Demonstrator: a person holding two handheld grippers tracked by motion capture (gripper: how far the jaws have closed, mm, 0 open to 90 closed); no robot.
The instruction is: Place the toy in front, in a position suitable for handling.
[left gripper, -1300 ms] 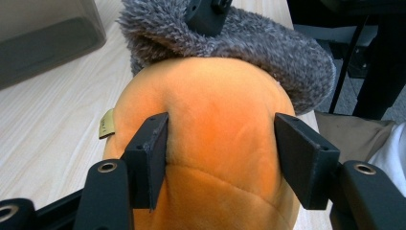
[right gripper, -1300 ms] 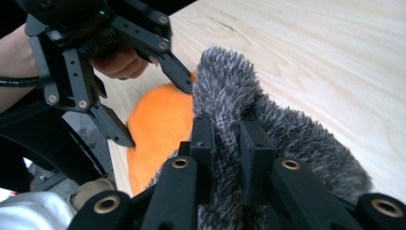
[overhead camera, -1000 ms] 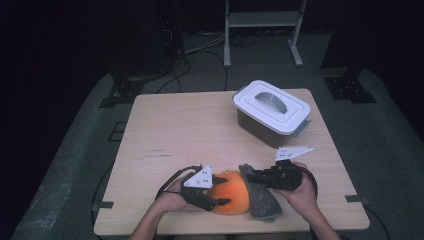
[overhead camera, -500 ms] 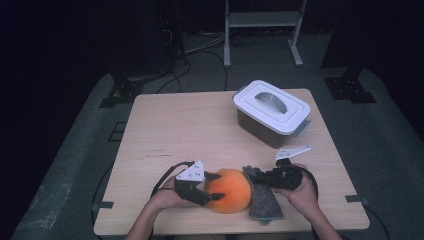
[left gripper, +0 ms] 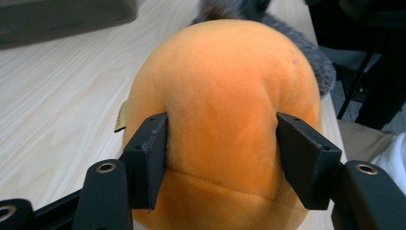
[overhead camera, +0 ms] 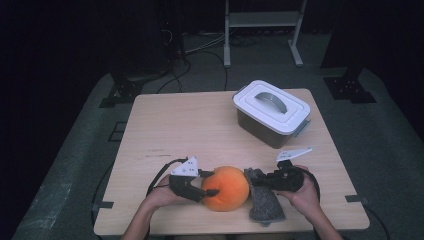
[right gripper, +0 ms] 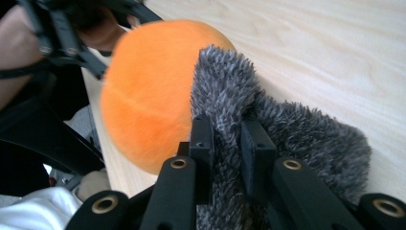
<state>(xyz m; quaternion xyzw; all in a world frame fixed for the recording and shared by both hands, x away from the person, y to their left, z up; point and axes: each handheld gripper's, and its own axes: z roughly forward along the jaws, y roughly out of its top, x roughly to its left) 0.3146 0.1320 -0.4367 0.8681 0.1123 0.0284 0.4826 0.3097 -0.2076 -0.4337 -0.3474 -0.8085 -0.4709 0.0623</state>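
Near tabletop's front edge: left hand-held gripper lies level, jaws pressing orange plush ball; right hand-held gripper, level, pinches grey furry piece.

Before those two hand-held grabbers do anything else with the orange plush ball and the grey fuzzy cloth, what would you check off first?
1. Left gripper has the orange plush ball between its pads, which press into its sides: ok.
2. Right gripper is pinched on the grey fuzzy cloth: ok.
3. Ball and cloth apart from each other: not ok, they touch in the right gripper view.
4. Ball resting on the table: ok, near the front edge.
5. White box has its lid on and stands away from both hands: ok.
6. Whether the cloth is attached to the ball: cannot tell.
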